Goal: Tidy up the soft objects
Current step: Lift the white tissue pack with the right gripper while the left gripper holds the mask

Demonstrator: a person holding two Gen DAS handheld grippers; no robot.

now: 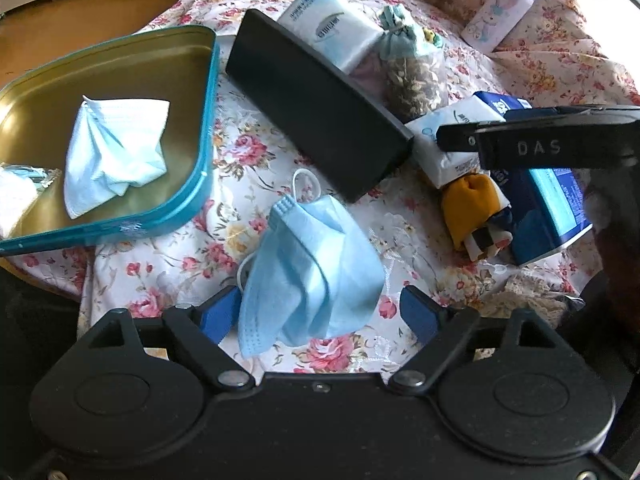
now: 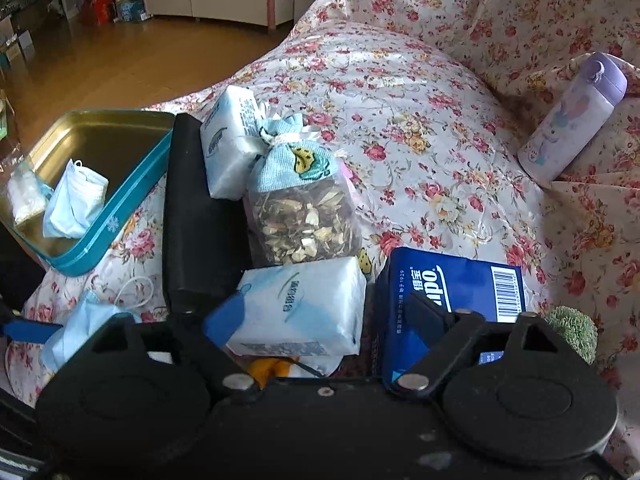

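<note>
A teal tin (image 1: 202, 184) with a gold inside is set on the flowered bedcover (image 2: 400, 92), and one crumpled face mask (image 1: 114, 156) is already laid in it beside a small clear packet (image 2: 26, 196); the tin is judged to serve as the collecting place for the soft things. A second blue face mask (image 1: 308, 276) lies loose on the cover, outside the tin. The left gripper (image 1: 320, 312) is held over it with the jaws wide apart; the mask sits between the blue pads but is not pressed by them, so it is not gripped. The right gripper (image 2: 324, 320) is pointed down at a white tissue pack (image 2: 300, 308), jaws open on either side of it, one pad at the pack's edge, no squeeze visible. This pack is wedged between a black case (image 2: 200, 220), a bag of dried herbs (image 2: 304, 216) and a dark blue tissue pack (image 2: 460, 284), so an approach from above is judged the reason for the steep tilt
</note>
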